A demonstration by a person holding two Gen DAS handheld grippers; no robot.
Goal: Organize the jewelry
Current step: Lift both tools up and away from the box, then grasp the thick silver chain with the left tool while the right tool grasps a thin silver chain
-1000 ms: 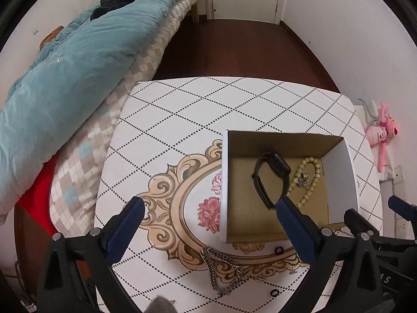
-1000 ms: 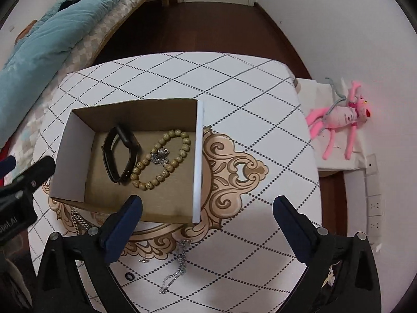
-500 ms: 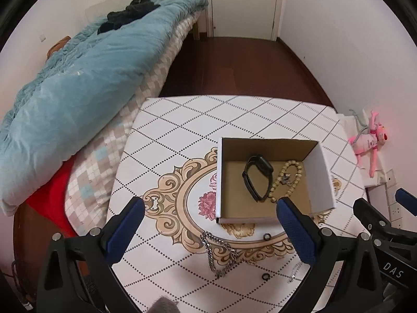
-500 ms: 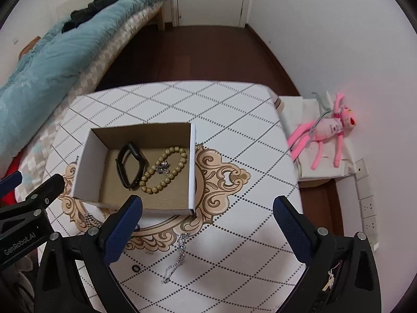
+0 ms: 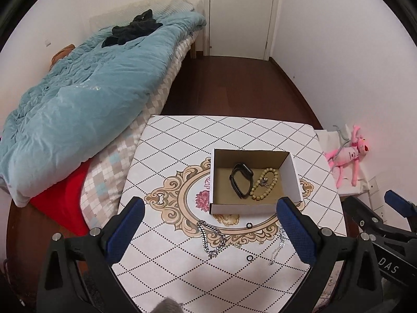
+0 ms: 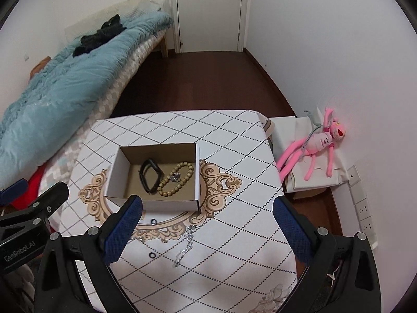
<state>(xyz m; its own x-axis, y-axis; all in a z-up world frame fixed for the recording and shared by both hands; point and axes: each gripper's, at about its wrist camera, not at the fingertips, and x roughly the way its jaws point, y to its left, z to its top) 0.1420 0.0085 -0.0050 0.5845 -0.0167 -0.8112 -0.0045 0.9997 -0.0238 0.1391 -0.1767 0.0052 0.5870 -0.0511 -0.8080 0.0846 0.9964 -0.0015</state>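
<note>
An open cardboard box (image 5: 293,180) (image 6: 116,172) sits on the patterned table and holds a black band (image 5: 241,180) (image 6: 151,178) and a beaded bracelet (image 5: 265,184) (image 6: 177,180). On the table in front of it lie a thick silver chain (image 5: 211,240), a thin silver chain (image 5: 277,245) (image 6: 185,246) and two small black rings (image 5: 249,225) (image 5: 250,257) (image 6: 153,221) (image 6: 152,255). My left gripper (image 5: 208,232) and right gripper (image 6: 208,230) are both open and empty, held above the table's near edge.
The table (image 5: 182,140) (image 6: 234,140) stands beside a bed with a teal duvet (image 5: 78,96) (image 6: 65,91) on the left. A pink plush toy (image 5: 348,154) (image 6: 318,143) lies on a low stand at the right by the wall. A door (image 5: 239,13) is at the back.
Both grippers have pulled back and up from the box, so the table and room look smaller and farther. Both stay open and empty. The jewelry has not moved.
</note>
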